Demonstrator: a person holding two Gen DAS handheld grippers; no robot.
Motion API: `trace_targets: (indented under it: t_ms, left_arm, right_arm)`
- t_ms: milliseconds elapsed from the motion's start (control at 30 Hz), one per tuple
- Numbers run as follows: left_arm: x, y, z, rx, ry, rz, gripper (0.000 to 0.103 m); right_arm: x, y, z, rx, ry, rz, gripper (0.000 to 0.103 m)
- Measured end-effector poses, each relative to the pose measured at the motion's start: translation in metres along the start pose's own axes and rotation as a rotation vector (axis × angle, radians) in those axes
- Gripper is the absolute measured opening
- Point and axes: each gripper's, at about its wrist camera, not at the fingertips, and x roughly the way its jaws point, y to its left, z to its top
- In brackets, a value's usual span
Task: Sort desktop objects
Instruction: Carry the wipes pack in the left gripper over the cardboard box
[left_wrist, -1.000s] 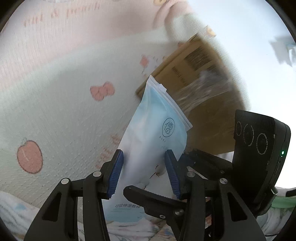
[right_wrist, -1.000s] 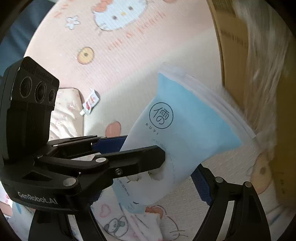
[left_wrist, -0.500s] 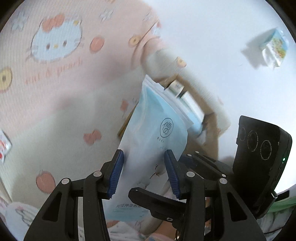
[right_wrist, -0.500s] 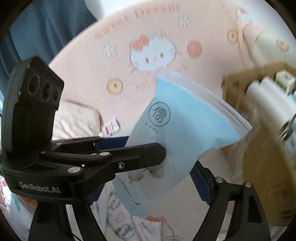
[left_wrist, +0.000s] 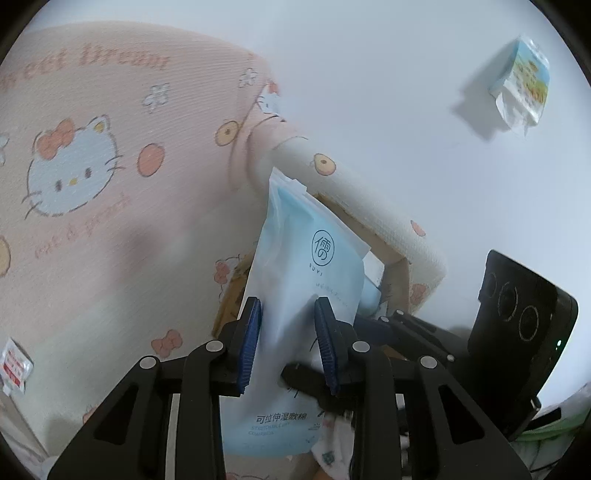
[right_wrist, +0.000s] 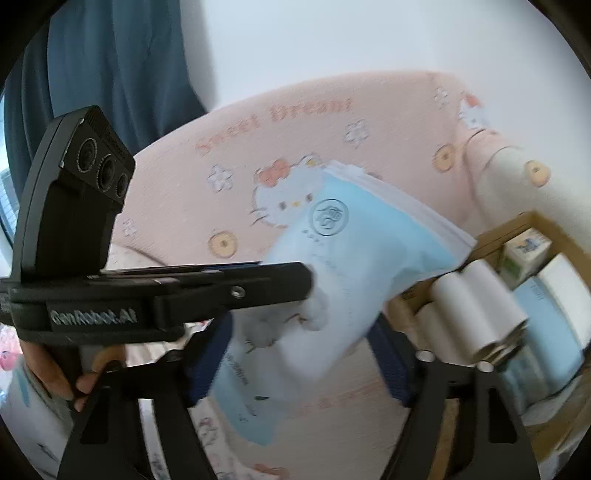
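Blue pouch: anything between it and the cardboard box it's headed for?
Nothing visible. The blue pouch sits between both grippers, left gripper and right gripper, whose jaws are closing on it. The cardboard box lies just beyond, open-topped but already crowded with paper rolls and a small carton.

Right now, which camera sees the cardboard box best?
The right wrist view. There the cardboard box shows its open top, with white rolls and a small carton inside. In the left wrist view the blue pouch hides most of it.
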Motion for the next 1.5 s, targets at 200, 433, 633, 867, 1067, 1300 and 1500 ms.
trace_targets:
  t_ms: [200,433,633,867,1067,1300,1500]
  left_arm:
    - [0.024,-0.041,0.012,0.05,0.02,-0.024,0.033]
    - [0.069,-0.088,0.03,0.112,0.071,-0.064,0.033]
    - [0.109,-0.118,0.034,0.144,0.127,-0.098,0.033]
    - [0.143,-0.137,0.038,0.153,0.18,-0.137,0.033]
    - [0.174,-0.131,0.032,0.142,0.263,-0.107,0.033]
    - [0.198,-0.113,0.027,0.098,0.384,-0.075,0.033]
    - [0.226,-0.108,0.025,0.115,0.504,0.001,0.033]
  right_arm:
    - [-0.017,-0.035,0.008,0.04,-0.043,-0.034,0.054]
    - [-0.047,-0.084,0.007,0.083,-0.078,-0.1,0.054]
    - [-0.063,-0.125,0.0,0.093,-0.037,-0.142,0.054]
    - [-0.072,-0.155,0.0,0.114,0.006,-0.187,0.054]
    - [-0.057,-0.171,-0.004,0.112,0.099,-0.193,0.054]
    - [-0.033,-0.182,-0.012,0.1,0.247,-0.156,0.05]
    - [-0.019,-0.181,-0.016,0.04,0.367,-0.093,0.05]
